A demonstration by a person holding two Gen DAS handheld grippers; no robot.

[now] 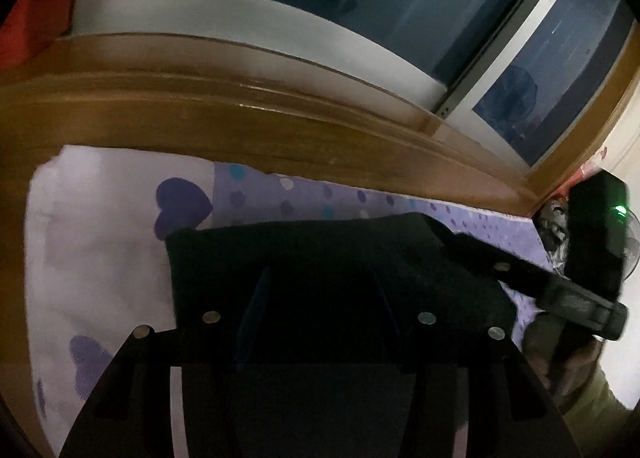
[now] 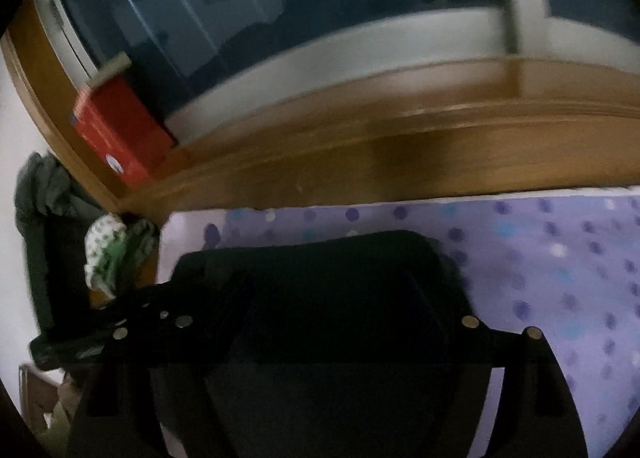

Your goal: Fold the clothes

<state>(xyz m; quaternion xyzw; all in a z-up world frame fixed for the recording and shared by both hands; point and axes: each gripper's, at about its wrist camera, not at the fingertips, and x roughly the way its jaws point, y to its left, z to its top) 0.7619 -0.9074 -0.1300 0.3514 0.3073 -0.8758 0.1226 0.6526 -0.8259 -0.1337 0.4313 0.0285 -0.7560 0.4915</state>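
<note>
left wrist view: the folded black cloth garment (image 1: 340, 274) lies on the purple dotted bed sheet (image 1: 280, 194), hiding the left gripper (image 1: 320, 322); its fingers' state cannot be told. likely soft and light.

right wrist view: the garment (image 2: 328, 290) equally masks the right gripper (image 2: 320, 338); state unclear. best taken at an edge.

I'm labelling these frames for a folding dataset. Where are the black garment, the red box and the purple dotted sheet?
black garment (image 1: 320, 258): left wrist view, middle of the dark cloth.
red box (image 2: 120, 130): right wrist view, its red side face.
purple dotted sheet (image 2: 560, 258): right wrist view, bare dotted area.
</note>
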